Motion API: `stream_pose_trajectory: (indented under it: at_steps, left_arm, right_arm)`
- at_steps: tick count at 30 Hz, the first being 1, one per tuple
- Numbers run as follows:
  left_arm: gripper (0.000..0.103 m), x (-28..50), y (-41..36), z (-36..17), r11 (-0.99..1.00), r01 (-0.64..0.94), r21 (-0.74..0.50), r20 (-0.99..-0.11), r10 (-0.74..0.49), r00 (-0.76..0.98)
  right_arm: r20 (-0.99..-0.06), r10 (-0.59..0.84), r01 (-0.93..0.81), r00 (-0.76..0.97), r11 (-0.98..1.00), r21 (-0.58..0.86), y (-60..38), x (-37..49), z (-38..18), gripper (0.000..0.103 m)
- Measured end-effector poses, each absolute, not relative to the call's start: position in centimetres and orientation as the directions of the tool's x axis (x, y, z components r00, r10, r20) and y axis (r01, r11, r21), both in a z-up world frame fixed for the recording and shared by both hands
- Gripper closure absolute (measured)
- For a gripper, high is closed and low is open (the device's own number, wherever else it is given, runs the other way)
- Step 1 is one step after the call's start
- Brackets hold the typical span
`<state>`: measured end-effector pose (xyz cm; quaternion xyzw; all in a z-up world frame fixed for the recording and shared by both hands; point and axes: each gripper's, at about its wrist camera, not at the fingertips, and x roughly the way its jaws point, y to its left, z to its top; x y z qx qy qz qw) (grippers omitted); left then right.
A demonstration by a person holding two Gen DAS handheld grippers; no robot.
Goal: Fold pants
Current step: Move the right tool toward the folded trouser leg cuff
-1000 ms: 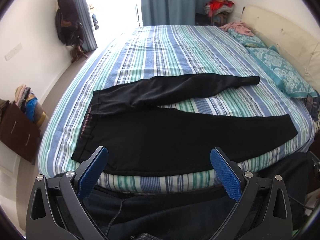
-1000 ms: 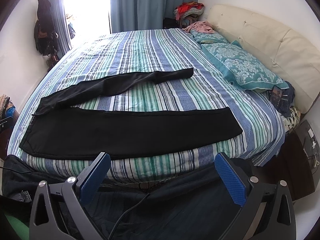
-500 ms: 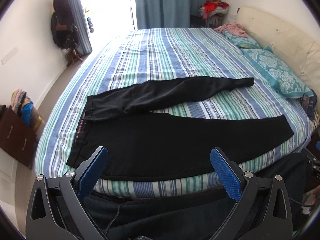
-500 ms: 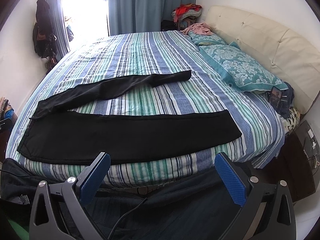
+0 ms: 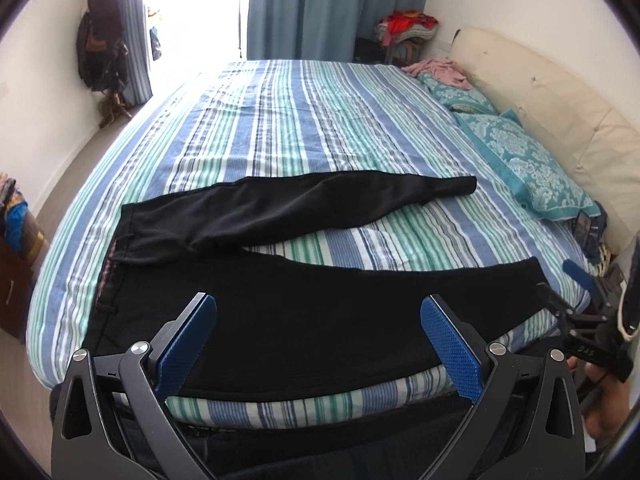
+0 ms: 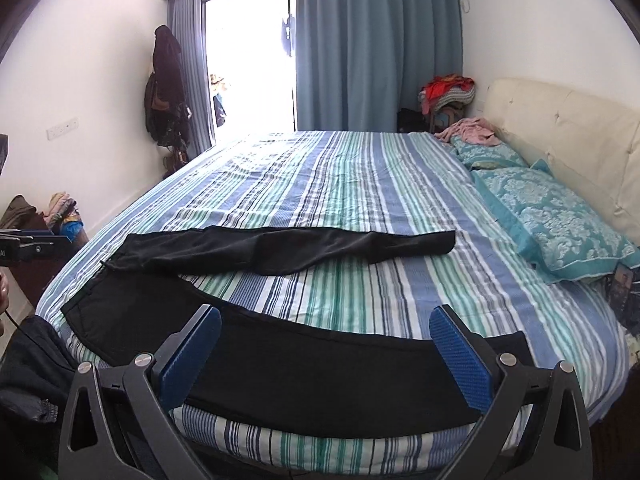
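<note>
Black pants [image 5: 304,304] lie spread on the striped bed [image 5: 304,128], waistband at the left, the two legs running right in a V. The near leg lies along the bed's front edge, the far leg [image 5: 320,204] further back. My left gripper [image 5: 318,344] is open and empty, just above the near leg's thigh. My right gripper [image 6: 326,354] is open and empty, low over the near leg [image 6: 320,376] close to its cuff end. The right gripper also shows at the right edge of the left wrist view [image 5: 588,308].
Teal patterned pillows [image 6: 556,216] and a cream headboard [image 6: 568,132] line the bed's right side. A pink garment [image 6: 472,128] lies by the pillows. A dark object [image 6: 622,280] sits at the right bed edge. Dark cloth [image 6: 28,368] hangs below the front edge.
Both grippers have moved forward and lower toward the near pant leg. The right wrist view has tilted up and now sits close over the leg. The pants have not moved.
</note>
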<state>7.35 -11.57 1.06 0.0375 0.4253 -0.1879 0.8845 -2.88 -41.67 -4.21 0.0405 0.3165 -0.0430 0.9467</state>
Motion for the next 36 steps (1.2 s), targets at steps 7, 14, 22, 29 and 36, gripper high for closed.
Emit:
stream_pose_trajectory:
  at_steps: [7,14,22,29,36]
  left_arm:
    - [0.001,8.9,-13.3,-0.9,0.936,0.352,-0.033,-0.813,-0.230,0.535]
    - [0.001,10.7,-14.7,-4.0,0.956,0.292,-0.032,-0.889,-0.161,0.429]
    - [0.001,11.5,-15.5,-4.7,0.963,0.268,0.027,-0.909,-0.088,0.407]
    - [0.001,11.9,-16.2,-5.4,0.956,0.293,0.025,-0.921,-0.091,0.378]
    - [0.001,11.3,-16.4,-4.8,0.948,0.318,0.011,-0.913,-0.120,0.391]
  right_arm:
    - [-0.704,-0.028,0.212,0.710,0.962,0.175,-53.0,6.9,-11.1,0.000]
    - [-0.743,0.012,0.351,0.670,0.876,0.331,-68.3,21.0,-17.1,0.000]
    - [-0.813,0.054,0.408,0.580,0.844,0.348,-72.4,31.0,-22.0,0.002]
    - [-0.762,0.062,0.412,0.645,0.812,0.414,-74.0,28.5,-21.1,0.079]
    - [-0.668,0.067,0.282,0.741,0.873,0.399,-71.4,22.6,-14.6,0.080]
